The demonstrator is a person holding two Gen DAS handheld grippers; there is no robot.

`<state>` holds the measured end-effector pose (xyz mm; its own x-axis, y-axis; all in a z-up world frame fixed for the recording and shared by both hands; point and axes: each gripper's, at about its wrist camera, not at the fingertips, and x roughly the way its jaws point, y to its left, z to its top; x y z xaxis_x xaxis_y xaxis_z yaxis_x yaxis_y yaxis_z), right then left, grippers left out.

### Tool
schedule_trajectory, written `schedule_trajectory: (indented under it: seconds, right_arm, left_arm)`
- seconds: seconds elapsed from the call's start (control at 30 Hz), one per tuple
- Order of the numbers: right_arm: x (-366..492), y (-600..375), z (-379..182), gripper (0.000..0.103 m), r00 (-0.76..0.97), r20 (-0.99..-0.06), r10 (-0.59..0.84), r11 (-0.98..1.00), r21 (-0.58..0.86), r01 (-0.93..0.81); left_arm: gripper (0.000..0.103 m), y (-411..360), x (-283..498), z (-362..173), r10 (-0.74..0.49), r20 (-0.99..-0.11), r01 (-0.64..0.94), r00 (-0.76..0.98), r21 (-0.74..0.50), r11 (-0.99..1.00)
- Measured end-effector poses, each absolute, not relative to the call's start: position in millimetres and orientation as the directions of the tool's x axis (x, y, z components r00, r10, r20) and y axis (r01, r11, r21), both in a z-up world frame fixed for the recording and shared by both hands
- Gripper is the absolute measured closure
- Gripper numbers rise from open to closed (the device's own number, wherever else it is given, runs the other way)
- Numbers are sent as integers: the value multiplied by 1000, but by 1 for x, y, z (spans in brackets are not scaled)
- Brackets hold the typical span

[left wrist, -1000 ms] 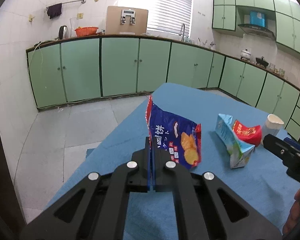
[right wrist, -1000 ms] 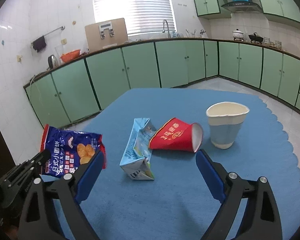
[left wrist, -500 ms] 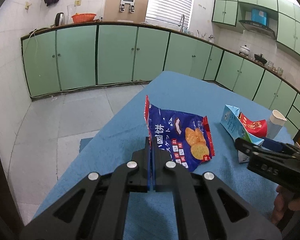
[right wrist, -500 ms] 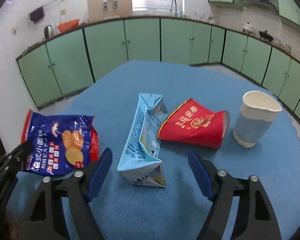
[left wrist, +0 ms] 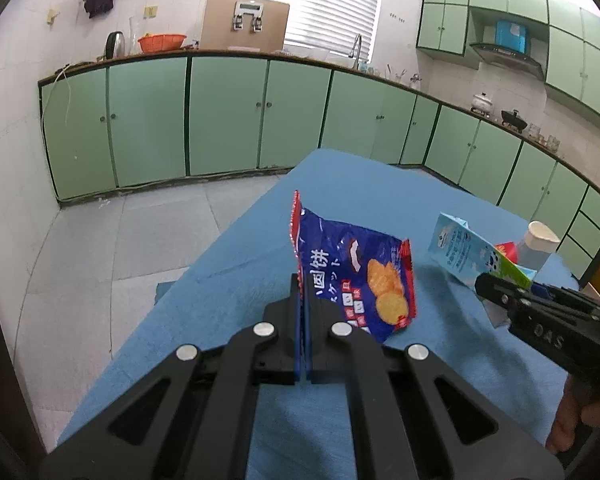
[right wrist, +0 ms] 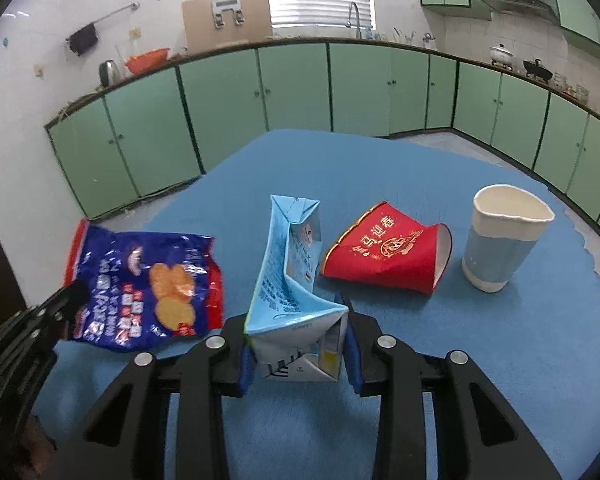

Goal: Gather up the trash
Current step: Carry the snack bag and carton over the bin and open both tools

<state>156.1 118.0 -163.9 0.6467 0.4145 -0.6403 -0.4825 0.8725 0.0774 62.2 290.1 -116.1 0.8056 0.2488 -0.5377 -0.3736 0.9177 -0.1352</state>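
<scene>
Blue crinkled foil snack bag (left wrist: 352, 276) pinched in my left tool (left wrist: 303, 300); right tool (right wrist: 298, 356) clamps the pale-blue crushed milk carton (right wrist: 288, 276) on the blue-clothed counter (right wrist: 480, 340).

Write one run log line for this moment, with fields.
left tongs: shut on snack bag | right tongs: around milk carton, grip unclear | red cup: lying

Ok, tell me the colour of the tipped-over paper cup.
Red with gold print and a white inside; the paper cup shows best in the right wrist view.
</scene>
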Motion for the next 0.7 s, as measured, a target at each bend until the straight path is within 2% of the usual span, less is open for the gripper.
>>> schedule_trajectory:
  seconds: [0.37,0.7]
  right_arm:
    - [116,43,-118,68,704,-559,438,878,98,-469]
    - [91,-66,-88,68,800,-504,326,940,84,-330]
  left_arm:
    - [103,242,47,-80,205,-467,-296,860,-129,947]
    - [103,151,47,-43,30,-374,-87,927,-135,987]
